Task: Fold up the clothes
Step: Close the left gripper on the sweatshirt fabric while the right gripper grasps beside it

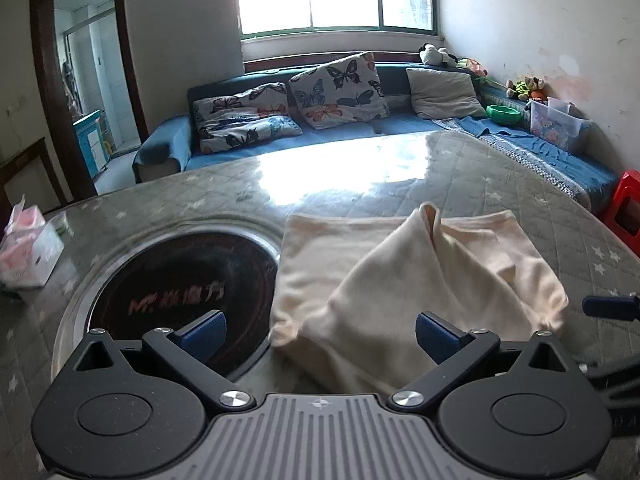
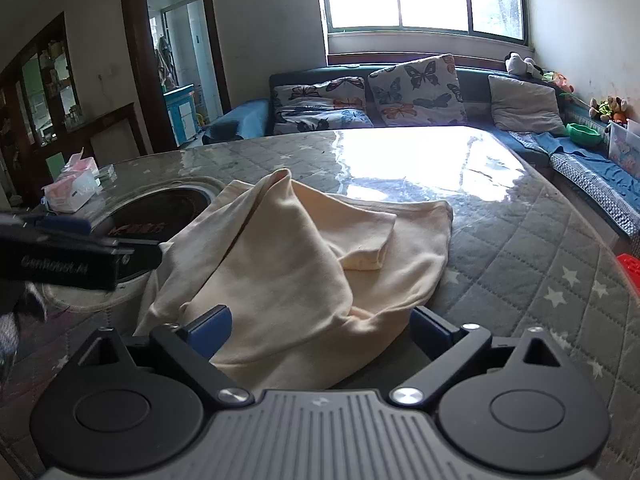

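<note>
A cream garment lies partly folded and bunched on the quilted table; it also shows in the right wrist view, with a short sleeve folded on top. My left gripper is open, its blue pads wide apart, over the garment's near left edge and holding nothing. My right gripper is open just over the garment's near edge, empty. The left gripper shows at the left of the right wrist view.
A round black induction hob is set in the table left of the garment. A tissue box stands at the table's left edge. A blue sofa with cushions lies behind; a red stool stands at right.
</note>
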`<state>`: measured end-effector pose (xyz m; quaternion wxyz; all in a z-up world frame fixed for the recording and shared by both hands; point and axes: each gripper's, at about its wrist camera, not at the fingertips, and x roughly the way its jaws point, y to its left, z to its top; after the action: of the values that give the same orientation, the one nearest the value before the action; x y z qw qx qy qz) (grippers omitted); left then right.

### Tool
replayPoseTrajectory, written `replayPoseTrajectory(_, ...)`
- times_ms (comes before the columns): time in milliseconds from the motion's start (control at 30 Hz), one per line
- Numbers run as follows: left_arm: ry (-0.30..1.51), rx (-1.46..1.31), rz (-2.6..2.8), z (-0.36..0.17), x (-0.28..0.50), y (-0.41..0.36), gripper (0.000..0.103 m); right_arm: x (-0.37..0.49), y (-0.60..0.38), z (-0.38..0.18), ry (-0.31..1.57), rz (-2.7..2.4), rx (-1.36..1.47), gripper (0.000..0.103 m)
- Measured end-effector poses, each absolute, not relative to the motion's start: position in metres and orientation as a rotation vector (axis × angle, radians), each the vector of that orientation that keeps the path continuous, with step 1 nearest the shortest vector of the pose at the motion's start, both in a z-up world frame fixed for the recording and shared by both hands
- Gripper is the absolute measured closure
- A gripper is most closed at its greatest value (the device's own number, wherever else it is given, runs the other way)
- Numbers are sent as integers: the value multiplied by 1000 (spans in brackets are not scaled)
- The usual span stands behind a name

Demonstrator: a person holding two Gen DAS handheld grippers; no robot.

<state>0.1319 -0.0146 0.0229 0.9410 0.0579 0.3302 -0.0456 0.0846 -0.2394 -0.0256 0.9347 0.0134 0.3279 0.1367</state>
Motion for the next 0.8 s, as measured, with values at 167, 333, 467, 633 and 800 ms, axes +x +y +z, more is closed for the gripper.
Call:
replayPoseTrajectory(167, 670, 148, -124, 26, 153, -30, 4, 94, -244, -24, 671, 272, 33, 9)
replayPoseTrajectory(333, 681, 142, -150, 25, 174, -44, 10, 102, -246, -22, 670, 269, 33, 10)
replayPoseTrajectory(467, 699, 142, -165, 20, 192, -53, 23, 105, -248, -21, 668, 267, 29, 10)
replayPoseTrajectory(633, 736, 147, -181, 9, 206, -51, 44, 108, -252, -20, 669, 262, 25, 10)
replayPoseTrajectory(800, 735, 130, -209, 8, 203, -39, 74, 114, -253, -16, 664, 266, 16, 11)
